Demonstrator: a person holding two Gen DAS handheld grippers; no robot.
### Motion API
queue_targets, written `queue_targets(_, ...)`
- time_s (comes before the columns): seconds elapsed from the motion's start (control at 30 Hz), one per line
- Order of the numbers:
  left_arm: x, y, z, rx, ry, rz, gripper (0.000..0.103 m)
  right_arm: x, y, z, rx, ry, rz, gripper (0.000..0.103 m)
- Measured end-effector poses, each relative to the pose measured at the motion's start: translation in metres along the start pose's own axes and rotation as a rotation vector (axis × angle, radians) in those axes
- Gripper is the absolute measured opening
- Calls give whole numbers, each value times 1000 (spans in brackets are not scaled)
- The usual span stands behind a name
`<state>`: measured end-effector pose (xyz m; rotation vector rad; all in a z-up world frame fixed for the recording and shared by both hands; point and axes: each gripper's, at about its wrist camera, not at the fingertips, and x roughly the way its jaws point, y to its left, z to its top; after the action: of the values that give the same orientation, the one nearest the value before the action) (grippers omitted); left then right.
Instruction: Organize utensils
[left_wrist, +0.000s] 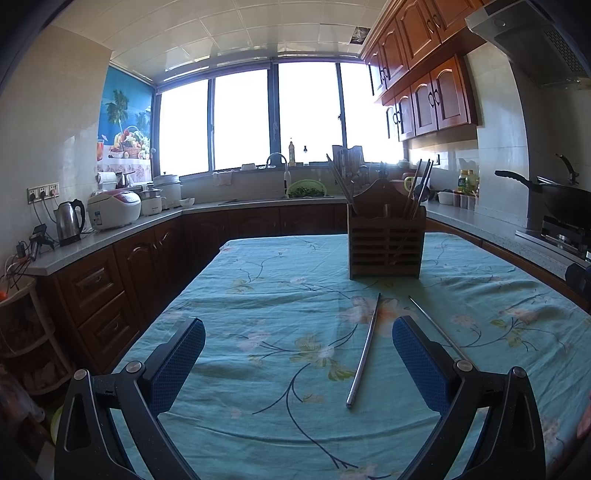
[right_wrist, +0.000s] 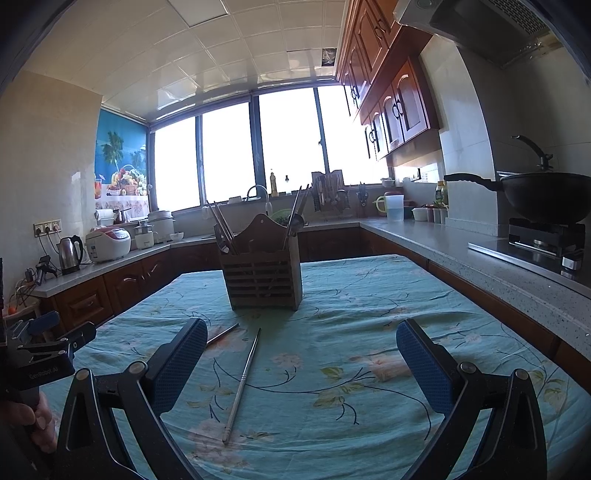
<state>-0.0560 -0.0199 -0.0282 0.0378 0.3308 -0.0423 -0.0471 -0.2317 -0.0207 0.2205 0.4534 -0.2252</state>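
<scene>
The bench (left_wrist: 258, 424), cloth-covered, is carrying a wooden utensil holder (left_wrist: 386, 245) at its middle. Both the left gripper (left_wrist: 299, 363) and right gripper (right_wrist: 301, 363) are hovering spread and empty, likely readying to collect two metal chopsticks (left_wrist: 364, 350) lying loose before the holder.

Wooden utensil holder (left_wrist: 386, 242) upright mid-table on teal floral cloth, slatted front, arched back panel; chopsticks lean out at both ends. Two metal chopsticks flat on cloth near its front, apart from it: left chopstick (left_wrist: 364, 350) runs almost straight toward holder; right chopstick (right_wrist: 242, 386) beside it, not touching, spreading wider at near ends
</scene>
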Motion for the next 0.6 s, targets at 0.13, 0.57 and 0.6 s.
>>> queue_targets(0.13,0,0,0,-1,0,-1,102,0,2,1,0,-1,1,103)
queue_targets(0.57,-2,-3,2,-6,5,-3,102,0,2,0,1,-1,0,103)
queue_targets(0.6,-2,-4,2,-6,4,-2,102,0,2,0,1,-1,1,103)
